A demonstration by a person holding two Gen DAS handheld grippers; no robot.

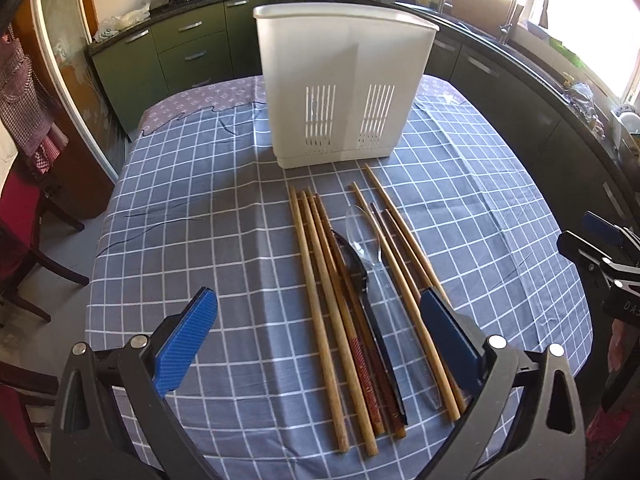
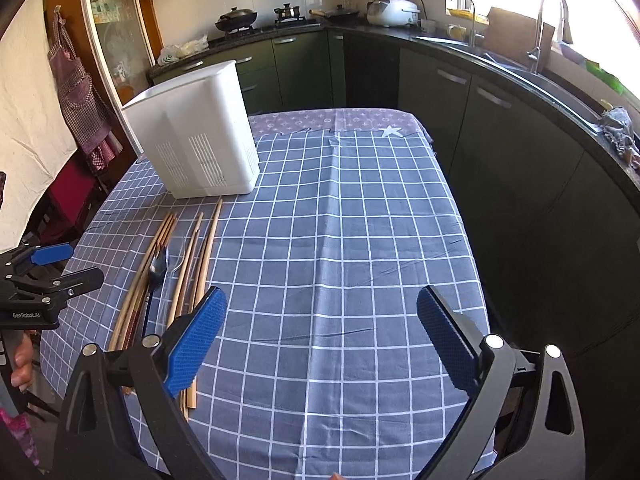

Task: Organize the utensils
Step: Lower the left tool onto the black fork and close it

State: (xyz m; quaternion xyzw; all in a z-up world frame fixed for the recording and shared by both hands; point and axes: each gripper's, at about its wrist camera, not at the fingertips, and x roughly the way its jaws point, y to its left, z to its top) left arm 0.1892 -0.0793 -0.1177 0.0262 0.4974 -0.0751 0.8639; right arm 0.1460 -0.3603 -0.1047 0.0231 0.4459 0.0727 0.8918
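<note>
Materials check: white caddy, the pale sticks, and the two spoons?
White caddy: looks like matte moulded plastic, slotted vents. Pale chopsticks: likely bamboo or wood, bare tan finish. Black spoon: glossy, probably plastic. Clear spoon: transparent plastic, cloth shows through.

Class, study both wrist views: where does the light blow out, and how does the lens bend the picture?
Left wrist view: the window at upper right is blown out white, the table edge bows, and the white utensil holder stays sharp. Right wrist view: glare again floods the upper right beside the faucet, and the counter edge curves strongly.
</note>
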